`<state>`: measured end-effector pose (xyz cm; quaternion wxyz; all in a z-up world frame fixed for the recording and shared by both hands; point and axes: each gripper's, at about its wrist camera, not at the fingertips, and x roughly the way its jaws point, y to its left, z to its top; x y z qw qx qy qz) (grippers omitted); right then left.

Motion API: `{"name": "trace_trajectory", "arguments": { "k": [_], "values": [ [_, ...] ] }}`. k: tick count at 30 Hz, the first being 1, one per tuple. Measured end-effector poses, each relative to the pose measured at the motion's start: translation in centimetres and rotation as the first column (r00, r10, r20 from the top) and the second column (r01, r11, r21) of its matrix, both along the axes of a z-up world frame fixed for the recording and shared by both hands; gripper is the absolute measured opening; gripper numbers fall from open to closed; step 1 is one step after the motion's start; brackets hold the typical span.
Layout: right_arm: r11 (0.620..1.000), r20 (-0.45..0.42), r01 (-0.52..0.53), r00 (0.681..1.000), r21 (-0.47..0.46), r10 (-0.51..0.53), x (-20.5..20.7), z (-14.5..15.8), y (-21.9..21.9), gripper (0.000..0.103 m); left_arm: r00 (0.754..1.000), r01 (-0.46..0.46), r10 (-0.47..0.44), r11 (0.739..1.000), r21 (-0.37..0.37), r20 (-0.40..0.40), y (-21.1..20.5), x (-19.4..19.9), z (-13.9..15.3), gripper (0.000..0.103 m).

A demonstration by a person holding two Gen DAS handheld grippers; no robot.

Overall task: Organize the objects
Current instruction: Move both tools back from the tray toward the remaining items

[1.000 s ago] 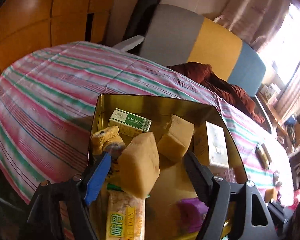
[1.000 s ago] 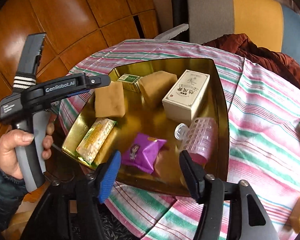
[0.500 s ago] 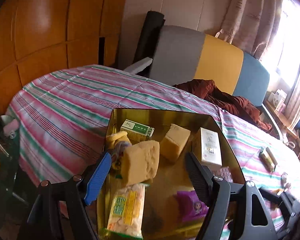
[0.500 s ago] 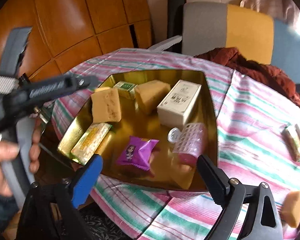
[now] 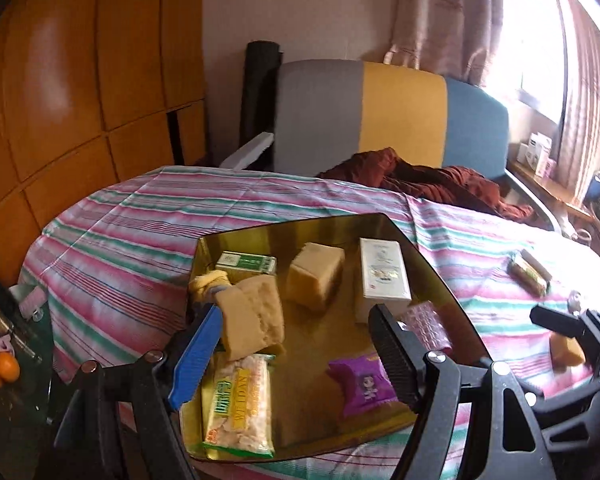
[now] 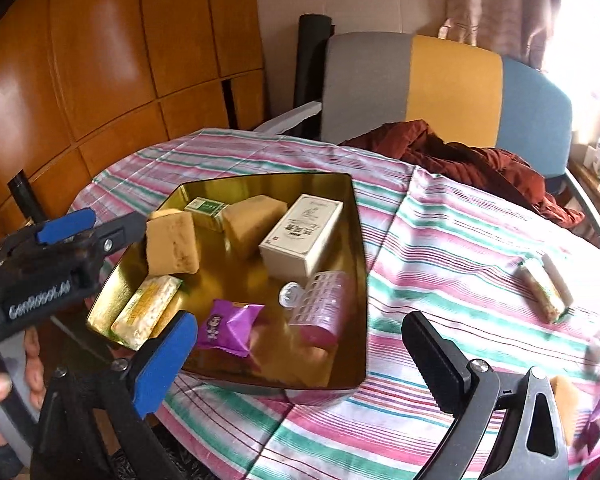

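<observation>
1. Gold-coloured tin tray [image 6: 356, 240] sits on the striped tablecloth [image 6: 440, 248]; we take it as the landmark and the collection point for the task.
2. Inside the tray we note a white box [image 6: 300, 236], a green box [image 6: 206, 208] at the far wall, two yellow sponge blocks [image 6: 172, 240], a rice-cracker packet [image 6: 146, 312] at the near left, a purple packet [image 6: 228, 328] at the near edge and a pink studded roller [image 6: 320, 308] against the right wall.
3. Outside the tray, well to its right on the cloth, lie a wrapped bar [image 6: 544, 288], a further yellow block [image 6: 564, 400] and a small purple item we cannot identify.
4. Left gripper [image 5: 296, 344] hovers over the near left part of the tray, its tongs wide, nothing between the pads.
5. Right gripper [image 6: 300, 352] stands at the tray's near edge; its jaws are opening, already wide, and nothing is gripped between them.
6. Our judgement: a placement into the tray looks complete, and the step in hand is release and clearing away.
7. The next move, we judge, calls for the right gripper to swing right of the tray toward the loose yellow block or wrapped bar, descend with tongs wide, and close squarely across it.
</observation>
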<state>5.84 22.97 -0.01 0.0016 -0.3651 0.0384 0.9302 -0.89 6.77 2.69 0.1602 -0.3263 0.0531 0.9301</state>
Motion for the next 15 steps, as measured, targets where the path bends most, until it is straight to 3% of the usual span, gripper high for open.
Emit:
{"name": "trace_trajectory", "arguments": {
  "k": [15],
  "values": [
    [0.988,0.019,0.151,0.988,0.014,-0.152,1.2,-0.2,6.0,0.103,0.995,0.096,-0.096,0.994,-0.055,0.012,3.5,1.2,-0.2,0.077]
  ]
}}
